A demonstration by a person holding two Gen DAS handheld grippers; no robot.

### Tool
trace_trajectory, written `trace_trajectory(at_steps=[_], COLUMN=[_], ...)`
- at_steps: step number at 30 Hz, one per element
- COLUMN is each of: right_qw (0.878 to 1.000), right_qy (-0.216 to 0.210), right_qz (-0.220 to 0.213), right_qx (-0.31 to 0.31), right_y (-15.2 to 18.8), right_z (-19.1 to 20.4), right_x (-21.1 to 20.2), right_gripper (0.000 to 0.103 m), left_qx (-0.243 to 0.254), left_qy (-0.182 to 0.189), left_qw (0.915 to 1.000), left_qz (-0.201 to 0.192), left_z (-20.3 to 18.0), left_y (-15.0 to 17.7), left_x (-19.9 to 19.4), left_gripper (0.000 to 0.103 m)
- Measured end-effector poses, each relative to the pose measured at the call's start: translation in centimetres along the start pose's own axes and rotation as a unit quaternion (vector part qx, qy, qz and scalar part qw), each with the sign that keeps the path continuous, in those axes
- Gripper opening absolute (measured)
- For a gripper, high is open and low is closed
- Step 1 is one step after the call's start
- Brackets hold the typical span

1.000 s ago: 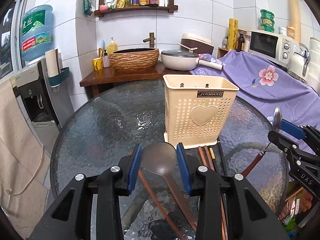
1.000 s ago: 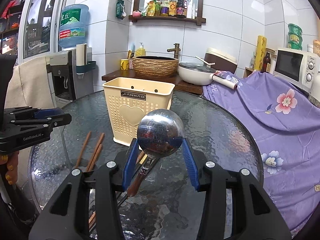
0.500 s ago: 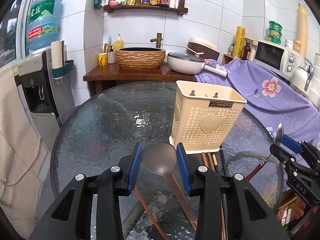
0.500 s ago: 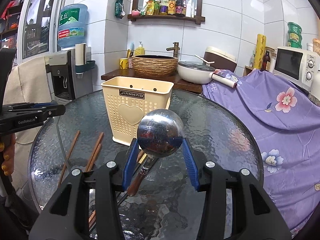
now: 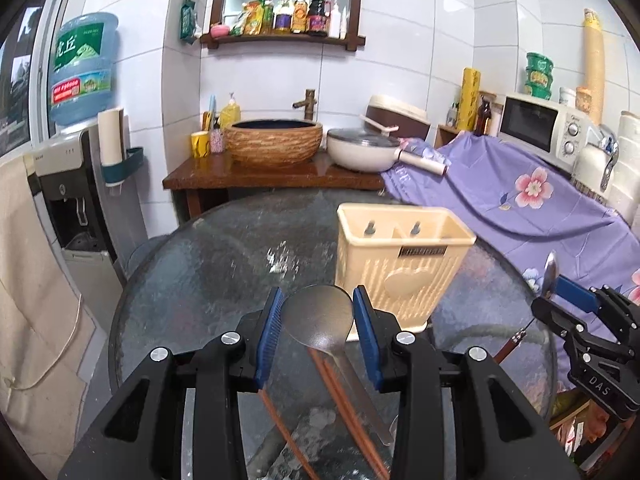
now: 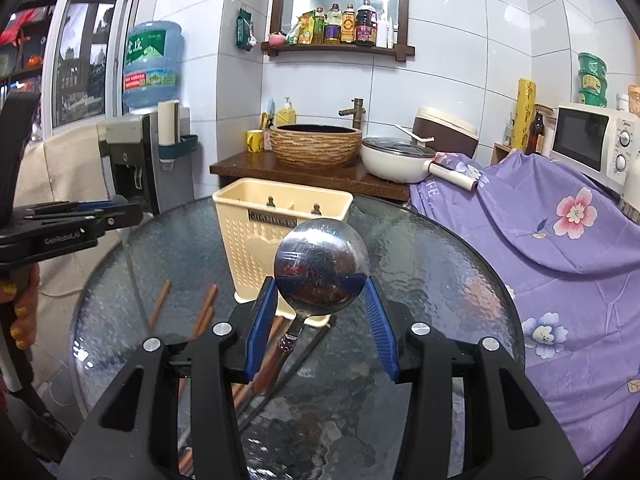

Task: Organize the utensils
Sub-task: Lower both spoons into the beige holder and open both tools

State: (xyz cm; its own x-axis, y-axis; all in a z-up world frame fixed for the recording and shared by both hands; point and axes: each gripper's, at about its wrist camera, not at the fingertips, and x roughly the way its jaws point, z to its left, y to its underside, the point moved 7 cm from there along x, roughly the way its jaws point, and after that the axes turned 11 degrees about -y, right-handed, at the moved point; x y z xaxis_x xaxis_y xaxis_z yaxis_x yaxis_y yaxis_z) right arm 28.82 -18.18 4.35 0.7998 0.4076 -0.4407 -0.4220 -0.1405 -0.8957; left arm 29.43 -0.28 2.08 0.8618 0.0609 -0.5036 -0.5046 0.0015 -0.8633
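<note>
My left gripper (image 5: 318,312) is shut on the bowl of a dull metal spoon (image 5: 320,318), whose flat handle hangs down over the glass table (image 5: 208,280). My right gripper (image 6: 320,292) is shut on a shiny round ladle (image 6: 320,266) with a brown wooden handle. A cream perforated utensil holder (image 5: 400,264) with two compartments stands on the table just beyond both grippers; it shows again as the holder (image 6: 256,240) in the right wrist view. Brown chopsticks (image 5: 344,400) lie on the glass below the left gripper. The right gripper (image 5: 560,300) also shows at the right edge of the left wrist view.
Loose chopsticks (image 6: 206,312) lie left of the holder. A purple flowered cloth (image 6: 540,240) covers furniture on the right. Behind the table stand a wooden counter with a woven basin (image 6: 316,146) and a white pan (image 6: 396,162). A water dispenser (image 5: 76,184) stands at the left.
The left gripper has risen with the spoon, so the table and holder sit lower and farther in its view. The right gripper with the ladle has stayed where it was.
</note>
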Motion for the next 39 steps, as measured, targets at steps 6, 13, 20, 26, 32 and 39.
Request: trace_trajectory(at_steps=[6,13,20,26,32,39], right_qw=[1.0,0.998,0.996,0.998,0.999,0.999], right_qy=[-0.011,0.015,0.061,0.051,0.038,0.023], right_qz=[-0.018,-0.066,-0.067,-0.026,0.004,0.027], right_qx=[-0.008,-0.02,-0.011,-0.007,-0.012,-0.04], right_y=[-4.3,-12.9,-16.3,-12.2,-8.4,-6.1], right_z=[0.1,-1.2,-3.9,-4.4,-3.9,-2.6], right_x=[-0.2,0.4,4.5,8.5,10.6,11.3], right_gripper=[0.045,0.046,0.046,0.046,0.046,0.046], left_qx=[0.012,0.009,0.015,0.032,0.054,0.069], left_qy=[0.014,0.004,-0.027,-0.024,-0.025,-0.016], left_qw=[0.9991,0.9972,0.9966,0.9976,0.9968,0.997], left_qz=[-0.039,-0.074,-0.077,-0.057,-0.053,-0.03], left_z=[-1.4,-2.8,-4.1,-5.1,-5.9,-6.3], left_y=[-5.1,-12.5,-15.4,-12.4,-9.4,-6.4], left_x=[-1.4,-0.4,4.3,7.5,8.9,10.3], left_gripper=[0.035,0.035,0.035,0.035,0.035,0.035])
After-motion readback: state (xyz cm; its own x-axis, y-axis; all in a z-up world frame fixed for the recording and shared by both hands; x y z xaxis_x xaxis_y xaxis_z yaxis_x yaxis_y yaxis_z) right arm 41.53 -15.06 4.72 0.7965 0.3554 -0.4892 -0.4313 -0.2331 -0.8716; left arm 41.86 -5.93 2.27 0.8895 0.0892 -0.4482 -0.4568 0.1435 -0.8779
